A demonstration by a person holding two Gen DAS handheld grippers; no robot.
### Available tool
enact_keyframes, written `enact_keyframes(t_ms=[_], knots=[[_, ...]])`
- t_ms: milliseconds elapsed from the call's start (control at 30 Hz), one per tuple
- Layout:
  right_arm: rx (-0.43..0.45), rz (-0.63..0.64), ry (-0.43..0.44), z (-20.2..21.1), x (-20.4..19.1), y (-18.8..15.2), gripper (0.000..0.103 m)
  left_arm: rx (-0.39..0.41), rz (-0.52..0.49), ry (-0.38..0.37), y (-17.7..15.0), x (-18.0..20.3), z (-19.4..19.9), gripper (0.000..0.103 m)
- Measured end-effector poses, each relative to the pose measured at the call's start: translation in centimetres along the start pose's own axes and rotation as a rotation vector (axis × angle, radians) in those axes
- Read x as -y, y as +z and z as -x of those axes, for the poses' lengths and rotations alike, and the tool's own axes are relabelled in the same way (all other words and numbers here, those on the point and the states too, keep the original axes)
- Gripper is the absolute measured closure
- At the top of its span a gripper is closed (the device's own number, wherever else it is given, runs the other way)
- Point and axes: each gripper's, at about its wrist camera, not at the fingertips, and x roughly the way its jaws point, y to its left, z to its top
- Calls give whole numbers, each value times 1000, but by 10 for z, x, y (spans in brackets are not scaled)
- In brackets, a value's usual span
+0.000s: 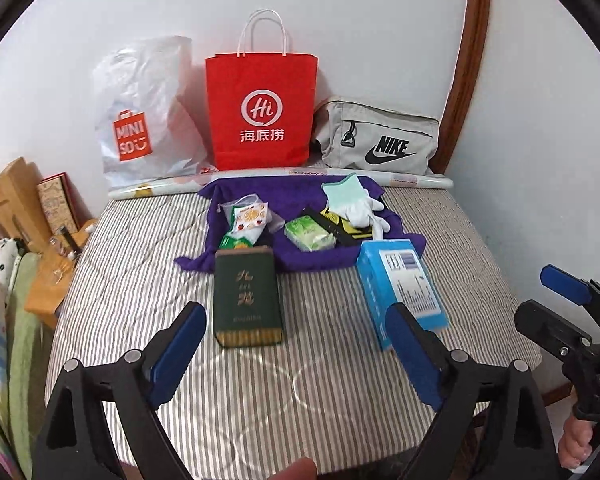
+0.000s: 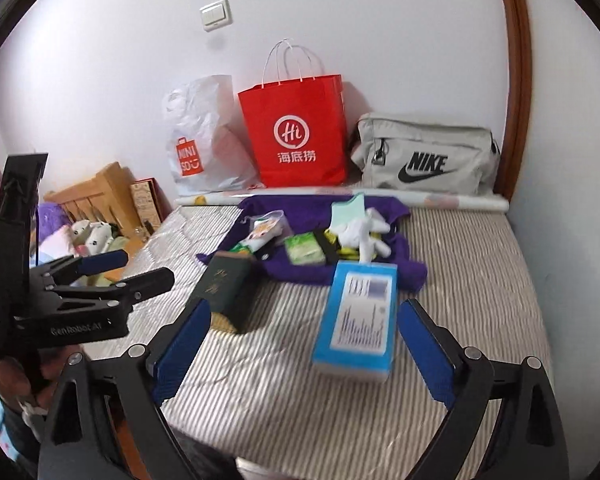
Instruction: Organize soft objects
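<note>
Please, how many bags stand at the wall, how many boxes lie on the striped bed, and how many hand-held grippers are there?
Bags: 3 (white bag, red bag, grey bag)
Boxes: 2 (green box, blue box)
Hand-held grippers: 2 (left, right)
Total: 7

plastic bag (image 1: 139, 120) reads miniso, pouch (image 1: 380, 140) nike (red bag (image 1: 259, 112): hi).

Purple cloth (image 1: 300, 258), red bag (image 1: 261, 110), blue box (image 1: 404, 292), grey-striped mattress (image 1: 279, 392) (white stripes between).
</note>
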Motion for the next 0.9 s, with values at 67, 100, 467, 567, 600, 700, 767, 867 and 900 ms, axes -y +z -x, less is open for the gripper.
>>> enact_keyframes(t_ms=[67,100,467,567,600,700,767,867,900], knots=[[3,7,-21,4,-2,-8,9,12,17,-1,-10,1,6,8],[1,16,-40,7,-5,-14,9,17,25,2,-14,2,10,8],[11,1,-92,33,-4,-47,9,84,12,60,-42,15,45,8],[13,-8,-88,37,-4,-52,9,89,14,68,-47,16,48,8],[14,-6,-86,39,-4,-53,9,91,16,70,-48,16,49,8],[18,2,-93,42,-7,-56,9,92,17,71,-52,16,51,8],[20,4,-98,44,-8,-58,9,97,20,72,-53,15,53,8],[25,4,-104,45,-8,-57,9,102,27,72,-54,14,56,8],[26,3,-104,46,-8,-58,9,103,28,72,-55,13,57,8]])
